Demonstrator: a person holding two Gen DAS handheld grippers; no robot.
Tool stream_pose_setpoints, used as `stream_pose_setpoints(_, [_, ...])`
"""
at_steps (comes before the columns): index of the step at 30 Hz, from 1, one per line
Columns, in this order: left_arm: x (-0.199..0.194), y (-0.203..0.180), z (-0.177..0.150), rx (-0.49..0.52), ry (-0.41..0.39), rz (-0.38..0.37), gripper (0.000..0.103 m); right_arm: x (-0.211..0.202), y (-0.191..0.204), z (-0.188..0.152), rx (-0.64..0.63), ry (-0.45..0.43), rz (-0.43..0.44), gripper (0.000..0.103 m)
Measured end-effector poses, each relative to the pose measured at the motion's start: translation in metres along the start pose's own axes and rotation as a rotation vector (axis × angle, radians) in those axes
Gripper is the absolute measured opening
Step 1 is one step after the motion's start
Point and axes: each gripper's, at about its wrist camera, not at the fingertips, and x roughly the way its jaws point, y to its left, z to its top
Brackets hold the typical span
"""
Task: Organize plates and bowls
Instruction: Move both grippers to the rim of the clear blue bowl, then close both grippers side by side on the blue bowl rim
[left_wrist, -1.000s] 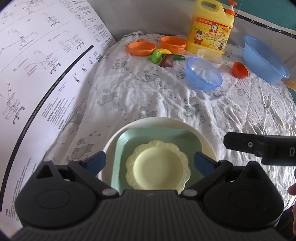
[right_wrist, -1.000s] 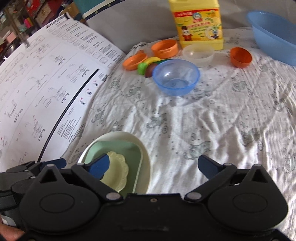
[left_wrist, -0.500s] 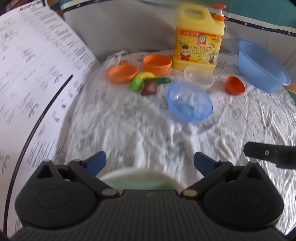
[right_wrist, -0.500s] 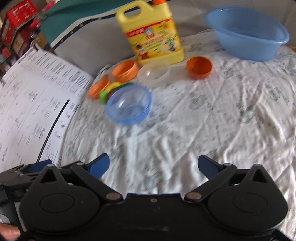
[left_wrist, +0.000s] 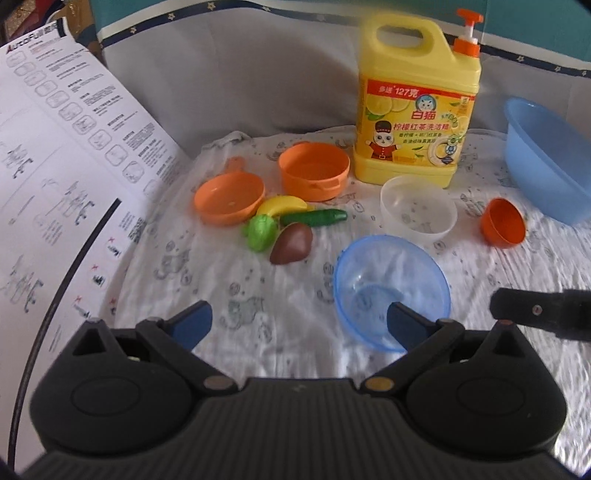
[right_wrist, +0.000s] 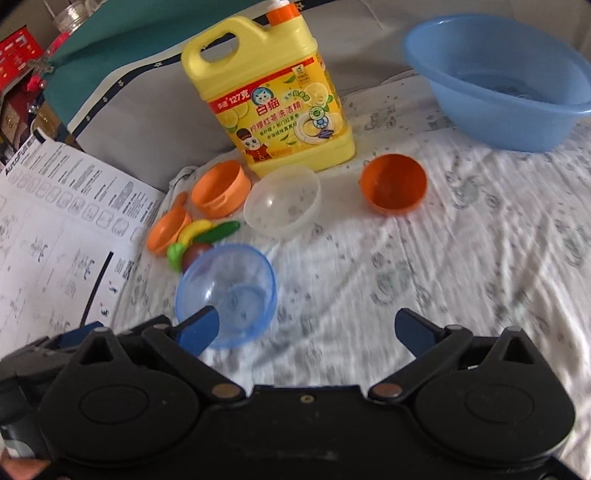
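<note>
A clear blue bowl (left_wrist: 388, 284) (right_wrist: 229, 288) sits on the patterned white cloth just ahead of both grippers. Behind it stand a clear white bowl (left_wrist: 417, 208) (right_wrist: 282, 199) and a small orange bowl (left_wrist: 502, 221) (right_wrist: 393, 182). An orange plate (left_wrist: 229, 197) and an orange pot (left_wrist: 314, 171) sit at the back left. My left gripper (left_wrist: 299, 321) is open and empty, its right finger in front of the blue bowl. My right gripper (right_wrist: 308, 328) is open and empty, its left finger at the blue bowl's near rim.
A yellow detergent jug (left_wrist: 413, 99) (right_wrist: 273, 99) stands at the back. A large blue basin (left_wrist: 546, 155) (right_wrist: 498, 77) is at the back right. Toy fruit and vegetables (left_wrist: 288, 229) lie beside the orange plate. A printed sheet (left_wrist: 55, 177) borders the left.
Both grippers have moved forward toward the bowls. The stacked white, green and yellow plates seen below the left gripper have dropped out of view. The blue bowl is now close.
</note>
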Motion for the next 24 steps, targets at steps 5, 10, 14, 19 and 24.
stream_pose_setpoints(5, [0.020, -0.006, 0.006, 0.019, 0.014, -0.013, 0.087, 0.031, 0.003, 0.010, 0.000, 0.044, 0.024, 0.077])
stream_pose_setpoints(10, [0.034, -0.008, 0.006, 0.021, 0.032, -0.052, 0.063, 0.050, 0.008, 0.009, 0.005, 0.082, 0.060, 0.040])
stream_pose_setpoints(14, [0.041, -0.010, 0.005, 0.023, 0.053, -0.073, 0.044, 0.060, 0.011, 0.007, 0.011, 0.098, 0.079, 0.020])
stream_pose_setpoints(19, [0.045, -0.016, 0.002, 0.032, 0.089, -0.084, 0.019, 0.063, 0.016, 0.005, -0.017, 0.090, 0.075, 0.007])
stream_pose_setpoints(24, [0.044, -0.023, -0.001, 0.048, 0.098, -0.082, 0.015, 0.058, 0.014, 0.004, -0.012, 0.082, 0.073, 0.007])
